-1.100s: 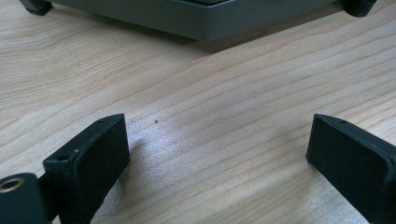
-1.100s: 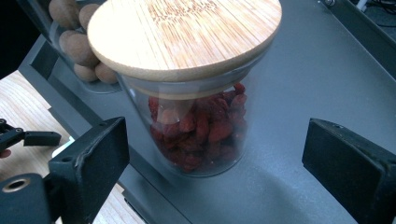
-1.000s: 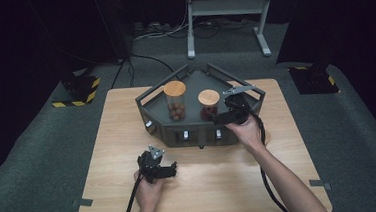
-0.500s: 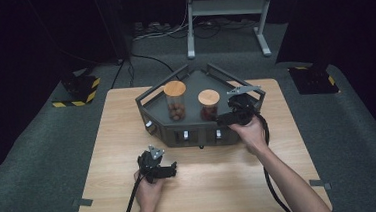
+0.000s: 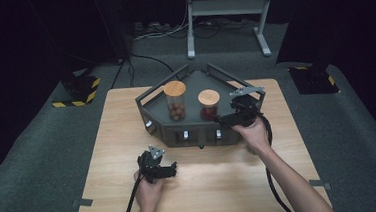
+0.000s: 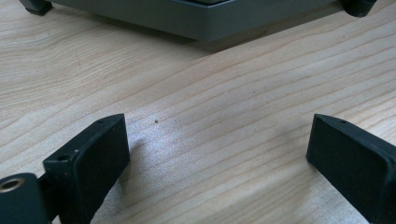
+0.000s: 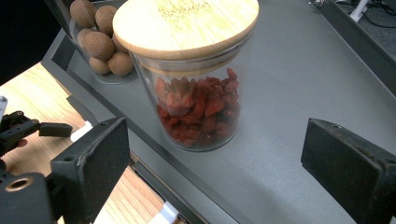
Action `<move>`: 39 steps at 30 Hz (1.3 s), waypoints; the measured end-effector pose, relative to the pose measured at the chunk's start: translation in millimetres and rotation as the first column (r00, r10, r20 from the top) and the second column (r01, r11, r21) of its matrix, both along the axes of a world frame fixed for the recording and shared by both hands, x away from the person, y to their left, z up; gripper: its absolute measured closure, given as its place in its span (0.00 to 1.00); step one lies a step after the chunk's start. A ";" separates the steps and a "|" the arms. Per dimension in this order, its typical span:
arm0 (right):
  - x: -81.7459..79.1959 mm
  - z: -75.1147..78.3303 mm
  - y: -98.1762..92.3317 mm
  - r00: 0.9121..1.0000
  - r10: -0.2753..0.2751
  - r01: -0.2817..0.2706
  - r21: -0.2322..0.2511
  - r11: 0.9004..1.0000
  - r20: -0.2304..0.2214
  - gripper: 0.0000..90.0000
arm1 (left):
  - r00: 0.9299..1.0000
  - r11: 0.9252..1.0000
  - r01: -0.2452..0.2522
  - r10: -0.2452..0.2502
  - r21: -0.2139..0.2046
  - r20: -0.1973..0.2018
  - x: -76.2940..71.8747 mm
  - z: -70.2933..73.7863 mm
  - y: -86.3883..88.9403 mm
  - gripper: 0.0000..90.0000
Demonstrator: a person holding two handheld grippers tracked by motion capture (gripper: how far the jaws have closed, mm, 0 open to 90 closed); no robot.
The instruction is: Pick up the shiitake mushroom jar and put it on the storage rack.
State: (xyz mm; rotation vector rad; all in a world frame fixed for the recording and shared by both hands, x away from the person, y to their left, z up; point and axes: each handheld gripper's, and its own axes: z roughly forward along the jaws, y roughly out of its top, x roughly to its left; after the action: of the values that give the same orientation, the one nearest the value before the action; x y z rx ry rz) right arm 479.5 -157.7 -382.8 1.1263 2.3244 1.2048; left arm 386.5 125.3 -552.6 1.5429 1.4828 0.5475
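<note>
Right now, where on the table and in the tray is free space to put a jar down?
The wooden table is bare left of the grey tray and along the front, between the left gripper and the right forearm. In the tray, the floor behind the red-berry jar is free. It is crowded between that jar, the nut jar and the right gripper.

Overall light: bright on the bench point(image 5: 107, 192), coming from above; the room behind and the floor edges fall into near black.
Shadows: soft and short, one beside the near jaw in the left gripper view.
Glare: a mild sheen on the glass jar point(image 7: 198, 107) and its wooden lid point(image 7: 184, 23).
Focus: the high view is soft and grainy; both gripper views are sharp on wood grain and jar contents.
Edges: the jaws look large and slightly blurred at the bottom corners.
</note>
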 end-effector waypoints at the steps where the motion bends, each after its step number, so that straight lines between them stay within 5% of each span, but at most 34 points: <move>1: -0.4 0.0 -0.6 1.000 -0.001 0.001 0.000 1.000 0.000 0.09 | 1.000 1.000 0.001 -0.001 0.001 -0.001 0.0 0.0 0.1 0.07; 39: -16.3 -8.0 -33.9 0.999 -0.048 0.048 0.006 0.999 0.016 0.09 | 1.000 1.000 0.000 0.000 0.000 0.000 0.0 0.0 0.0 0.07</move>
State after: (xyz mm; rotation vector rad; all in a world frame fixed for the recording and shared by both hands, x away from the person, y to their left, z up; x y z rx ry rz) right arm 463.2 -191.6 -390.8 1.1624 2.2704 1.1996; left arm 386.5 125.3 -552.6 1.5425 1.4830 0.5474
